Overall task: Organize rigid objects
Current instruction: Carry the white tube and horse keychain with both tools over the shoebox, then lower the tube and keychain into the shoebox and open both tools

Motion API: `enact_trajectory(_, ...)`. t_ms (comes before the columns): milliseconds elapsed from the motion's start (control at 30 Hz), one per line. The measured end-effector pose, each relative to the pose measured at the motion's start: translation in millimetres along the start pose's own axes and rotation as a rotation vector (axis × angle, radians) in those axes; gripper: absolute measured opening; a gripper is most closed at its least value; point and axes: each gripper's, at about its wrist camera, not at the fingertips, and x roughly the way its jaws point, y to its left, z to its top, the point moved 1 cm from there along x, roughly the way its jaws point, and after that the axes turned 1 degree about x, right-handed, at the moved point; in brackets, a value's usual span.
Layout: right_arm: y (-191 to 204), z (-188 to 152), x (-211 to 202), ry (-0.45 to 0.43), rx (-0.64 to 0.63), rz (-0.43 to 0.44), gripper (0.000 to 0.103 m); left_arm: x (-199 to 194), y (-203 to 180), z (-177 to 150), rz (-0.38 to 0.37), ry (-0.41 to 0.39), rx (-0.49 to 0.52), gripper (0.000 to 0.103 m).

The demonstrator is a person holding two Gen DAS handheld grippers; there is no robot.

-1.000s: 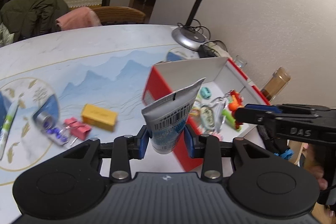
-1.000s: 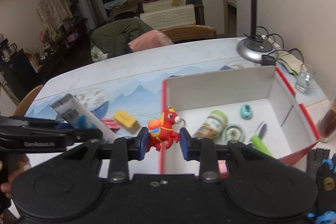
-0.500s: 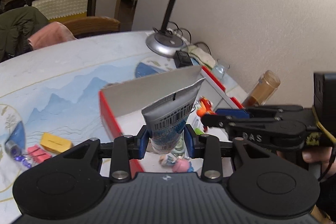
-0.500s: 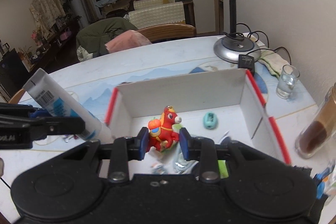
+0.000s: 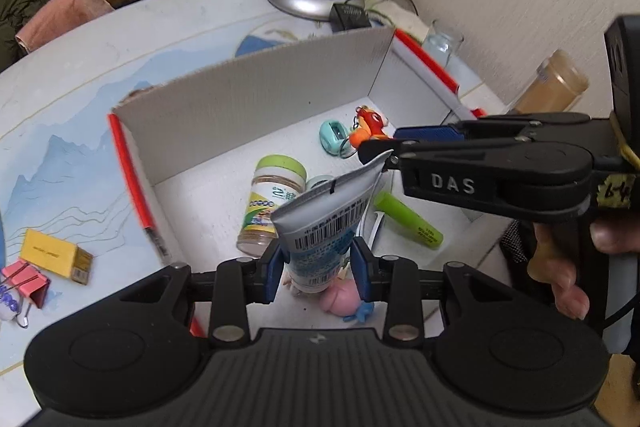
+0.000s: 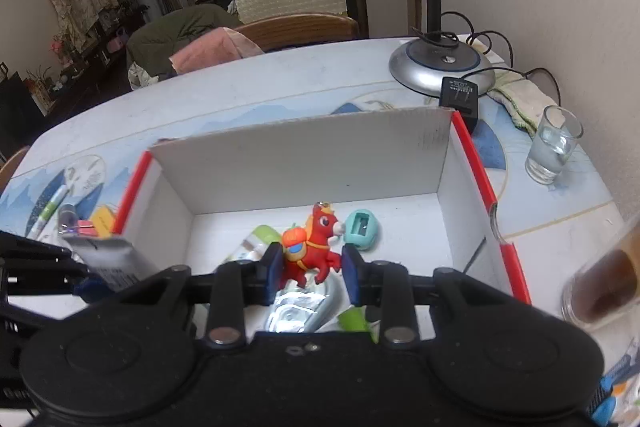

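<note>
Carrying two items over the open box (image 6: 304,163).
Left tool (image 5: 318,267) clenched a light, pliable tube (image 5: 326,227) at mid-body; right tool (image 6: 310,267) clenched a small, stiff horse toy (image 6: 310,247) by its flanks.

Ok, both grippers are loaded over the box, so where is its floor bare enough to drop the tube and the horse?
Bare floor runs along the back wall left of the teal sharpener, and in the right corner by the red-edged wall. The near middle is crowded: jar, green marker, pink figure. The tube and the horse hang above that clutter.
</note>
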Motion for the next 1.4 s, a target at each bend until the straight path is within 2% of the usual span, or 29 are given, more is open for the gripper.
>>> enact_trajectory(400, -27, 5, 40, 0.095, -0.001, -0.033, 0.031, 42, -12, 27, 0.025, 0.03, 0.038, 0.034)
enact_trajectory(833, -39, 5, 45, 0.154, 0.04, -0.038, 0.031, 79, -15, 42, 0.045, 0.072, 0.052, 0.033)
enact_trajectory(1133, -46, 5, 37, 0.152, 0.06, -0.046, 0.034, 75, -14, 38, 0.03, 0.073, 0.038, 0.034)
enact_trajectory(1400, -43, 4, 25, 0.134, 0.066, -0.046, 0.036, 57, -13, 29, 0.018, 0.053, 0.017, 0.034)
